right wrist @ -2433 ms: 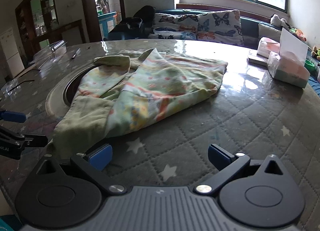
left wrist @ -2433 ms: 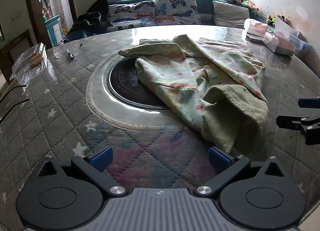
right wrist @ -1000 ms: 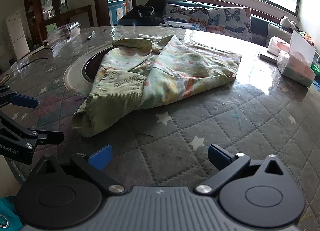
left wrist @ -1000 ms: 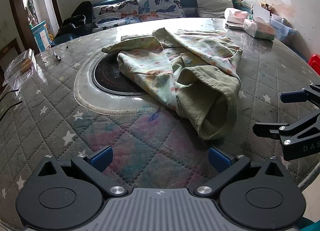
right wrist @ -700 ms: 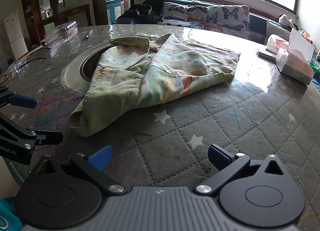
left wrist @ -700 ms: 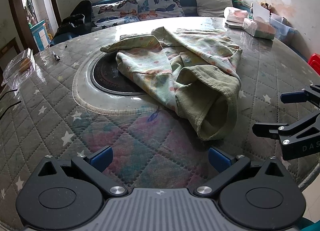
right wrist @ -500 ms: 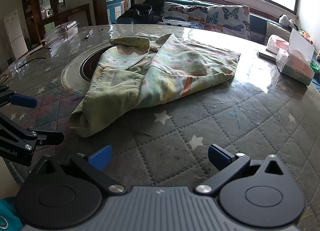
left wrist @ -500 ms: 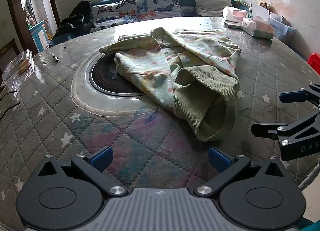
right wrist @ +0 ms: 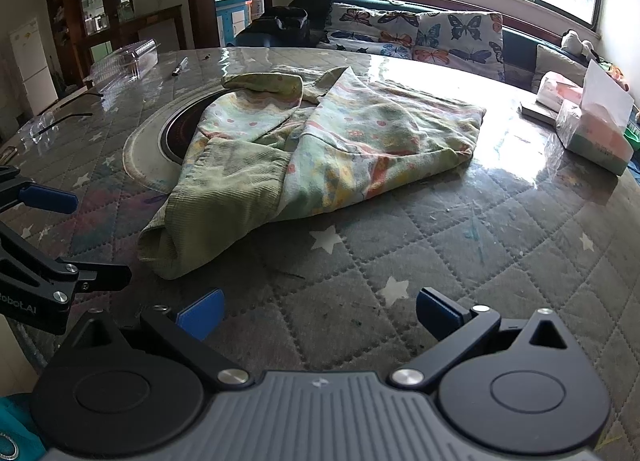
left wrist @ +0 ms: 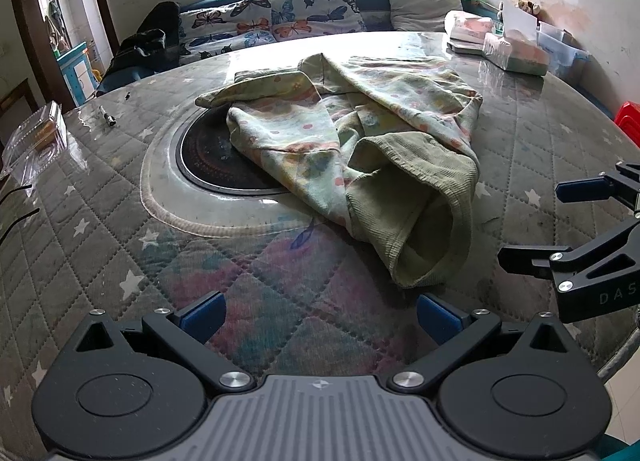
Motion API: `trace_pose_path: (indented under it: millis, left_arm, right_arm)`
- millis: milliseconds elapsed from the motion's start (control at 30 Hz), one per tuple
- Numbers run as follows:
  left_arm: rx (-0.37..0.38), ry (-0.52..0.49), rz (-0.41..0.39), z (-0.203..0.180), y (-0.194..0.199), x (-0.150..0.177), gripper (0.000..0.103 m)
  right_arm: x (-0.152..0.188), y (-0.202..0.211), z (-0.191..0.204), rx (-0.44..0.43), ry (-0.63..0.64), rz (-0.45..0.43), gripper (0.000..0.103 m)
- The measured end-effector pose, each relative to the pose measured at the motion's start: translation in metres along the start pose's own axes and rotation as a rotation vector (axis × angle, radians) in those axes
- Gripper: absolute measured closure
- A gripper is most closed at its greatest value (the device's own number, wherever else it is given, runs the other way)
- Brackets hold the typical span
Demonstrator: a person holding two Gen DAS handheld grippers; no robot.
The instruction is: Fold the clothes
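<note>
Lying crumpled ahead, garment (left wrist: 360, 149) (floral); left gripper (left wrist: 318, 311), right gripper (right wrist: 316, 311) released, apart.

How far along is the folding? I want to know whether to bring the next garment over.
Barely begun. The garment lies rumpled on the table, one sleeve flopped toward the near edge and part of it draped over the round inset. Nothing is in hand: the left hand-held gripper and right hand-held gripper are both open, short of the cloth. Flattening and every fold remain.
</note>
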State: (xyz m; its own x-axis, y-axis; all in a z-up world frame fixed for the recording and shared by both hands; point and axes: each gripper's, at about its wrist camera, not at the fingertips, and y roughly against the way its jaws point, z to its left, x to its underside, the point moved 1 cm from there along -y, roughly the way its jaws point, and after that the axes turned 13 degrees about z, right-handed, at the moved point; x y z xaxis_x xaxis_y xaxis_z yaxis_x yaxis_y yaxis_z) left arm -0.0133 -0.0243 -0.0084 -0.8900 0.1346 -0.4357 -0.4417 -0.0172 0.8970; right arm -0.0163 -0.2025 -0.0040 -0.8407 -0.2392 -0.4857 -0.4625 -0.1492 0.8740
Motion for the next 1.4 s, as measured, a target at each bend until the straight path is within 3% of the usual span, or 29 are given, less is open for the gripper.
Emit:
trace_pose_path:
  millis: [733, 1400]
  left_arm:
    - [-0.013, -0.002, 0.010, 0.007, -0.004, -0.017, 0.000]
    - [-0.046, 0.053, -0.072, 0.036, 0.005, -0.065, 0.000]
  right_arm:
    - [-0.020, -0.006, -0.001, -0.016, 0.025, 0.001, 0.000]
    - [-0.069, 0.004, -0.021, 0.013, 0.072, -0.074, 0.000]
